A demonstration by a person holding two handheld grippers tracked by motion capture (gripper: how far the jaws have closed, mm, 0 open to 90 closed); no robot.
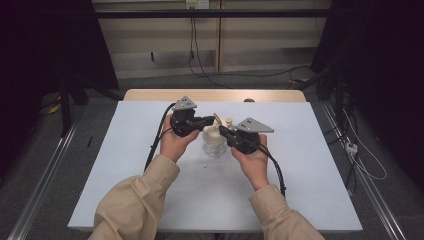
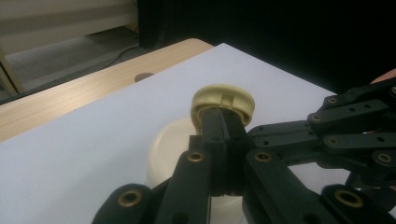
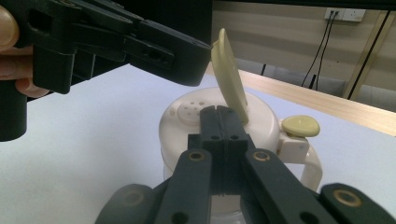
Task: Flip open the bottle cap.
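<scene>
A clear glass jar (image 1: 215, 146) with a cream lid (image 3: 187, 116) stands mid-table on the white sheet. The lid's yellowish flip cap (image 3: 229, 79) is tilted up, baring a cluster of small holes (image 3: 191, 109). My left gripper (image 1: 209, 121) comes in from the left and is shut on the cap's top rim (image 2: 223, 103). My right gripper (image 1: 223, 132) comes in from the right, shut, with its tips (image 3: 223, 119) against the lid top at the foot of the cap. A round yellow knob (image 3: 301, 126) sits on the lid's handle side.
The white sheet (image 1: 150, 175) covers the table, with a wooden strip (image 1: 215, 95) along the far edge. A tiny white speck (image 1: 205, 164) lies just in front of the jar. Cables trail from both grippers toward the person's sleeves.
</scene>
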